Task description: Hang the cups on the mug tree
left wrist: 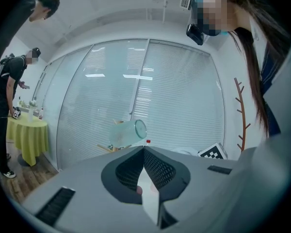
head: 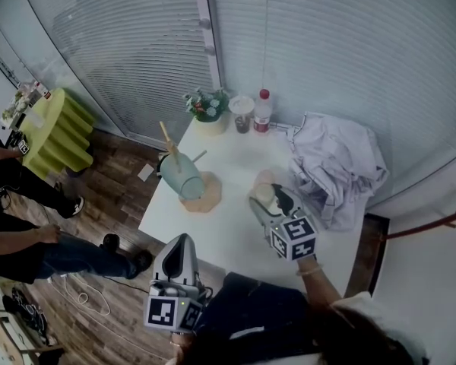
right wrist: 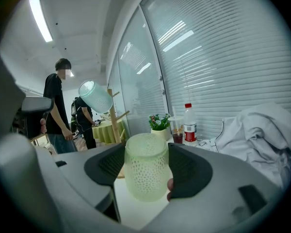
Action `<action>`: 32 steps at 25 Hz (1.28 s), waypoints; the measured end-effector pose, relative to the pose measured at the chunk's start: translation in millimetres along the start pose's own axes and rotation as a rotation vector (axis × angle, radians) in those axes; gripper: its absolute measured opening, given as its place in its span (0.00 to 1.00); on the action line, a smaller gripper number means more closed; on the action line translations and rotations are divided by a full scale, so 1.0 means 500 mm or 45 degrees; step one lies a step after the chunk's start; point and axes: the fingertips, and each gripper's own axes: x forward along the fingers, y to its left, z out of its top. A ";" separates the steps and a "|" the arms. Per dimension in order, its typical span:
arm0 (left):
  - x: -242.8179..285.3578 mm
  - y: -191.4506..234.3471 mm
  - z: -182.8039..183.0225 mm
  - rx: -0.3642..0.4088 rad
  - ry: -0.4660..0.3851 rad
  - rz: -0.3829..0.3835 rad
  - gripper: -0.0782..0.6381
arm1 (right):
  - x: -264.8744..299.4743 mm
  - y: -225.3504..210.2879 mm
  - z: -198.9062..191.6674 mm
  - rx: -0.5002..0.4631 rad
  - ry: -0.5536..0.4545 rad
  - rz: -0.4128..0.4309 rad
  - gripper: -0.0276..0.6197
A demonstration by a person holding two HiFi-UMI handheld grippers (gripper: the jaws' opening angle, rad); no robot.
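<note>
Filling the middle of the head view, the white counter (head: 232,223) stands against a curved wall of closed blinds. A rumpled white cloth (head: 336,166) lies heaped over its right end. Off the counter's left side, on the wooden floor, stands a yellow-green side table (head: 57,131), and people (head: 30,242) are near it at the picture's left edge.

The wooden mug tree (head: 210,191) stands on the counter's left half, near the left edge, on a round base. A pale blue cup (head: 181,175) hangs tilted on it, covering much of the post. A bare peg sticks out to the right.

The right hand-held gripper (head: 270,198) is over the counter, between the mug tree and the cloth. Its jaws are closed on the sides of a pale green dotted cup (right wrist: 145,166), which is held upright with its mouth up. Whether the cup's bottom touches the counter cannot be told.

The left hand-held gripper (head: 182,242) is low at the counter's near edge, well apart from the mug tree and pointing towards it. Its jaws are pressed together with nothing between them.

At the counter's far edge, behind the mug tree, a small pot of flowers (head: 209,112), a lidded drink cup (head: 242,114) and a red-capped bottle (head: 263,111) stand in a row, just beside each other.
</note>
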 end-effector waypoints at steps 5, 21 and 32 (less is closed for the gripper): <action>-0.003 0.013 0.009 0.010 -0.020 -0.012 0.10 | 0.005 0.006 0.019 0.022 -0.030 -0.008 0.48; -0.029 0.052 0.021 0.006 -0.059 0.008 0.10 | 0.030 0.043 0.070 0.126 -0.114 0.047 0.48; -0.032 0.079 0.024 0.001 -0.052 0.021 0.10 | 0.049 0.045 0.105 0.212 -0.177 0.061 0.48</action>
